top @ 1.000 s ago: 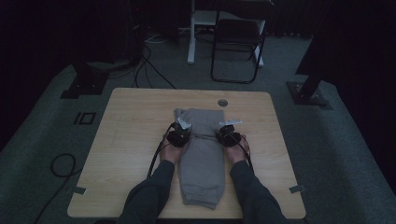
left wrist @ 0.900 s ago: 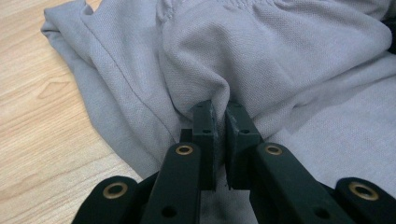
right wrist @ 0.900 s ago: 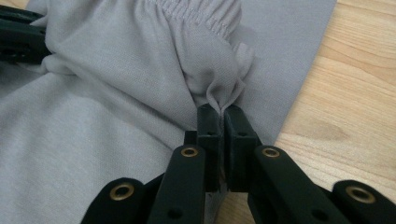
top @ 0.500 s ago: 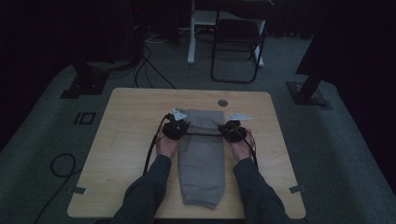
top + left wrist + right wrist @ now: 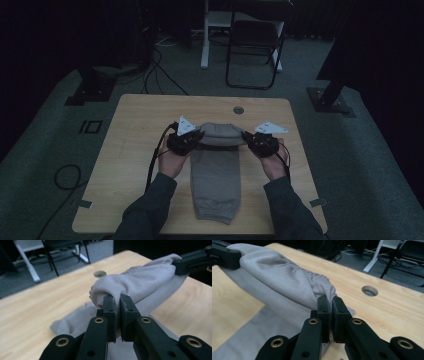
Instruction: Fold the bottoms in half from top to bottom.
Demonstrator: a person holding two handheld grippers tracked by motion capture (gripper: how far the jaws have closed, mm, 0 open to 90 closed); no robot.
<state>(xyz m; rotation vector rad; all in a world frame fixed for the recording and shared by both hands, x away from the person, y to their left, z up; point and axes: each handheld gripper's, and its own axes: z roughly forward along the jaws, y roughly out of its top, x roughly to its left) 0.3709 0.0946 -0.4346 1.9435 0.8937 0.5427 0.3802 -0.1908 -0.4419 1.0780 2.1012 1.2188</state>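
The grey sweatpants [image 5: 216, 172] hang with their waistband stretched between the left gripper [image 5: 186, 140] and the right gripper [image 5: 260, 142], each clamped tight on one waistband corner, while the legs trail below toward the person onto the bench [image 5: 130, 130].

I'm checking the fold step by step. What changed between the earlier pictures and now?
Both tools, the left tool and the right tool, rose and spread slightly apart, lifting the waistband end of the grey sweatpants off the table. Each was already clamped on a waistband corner and stays so. The leg end still lies flat near the table's near edge.
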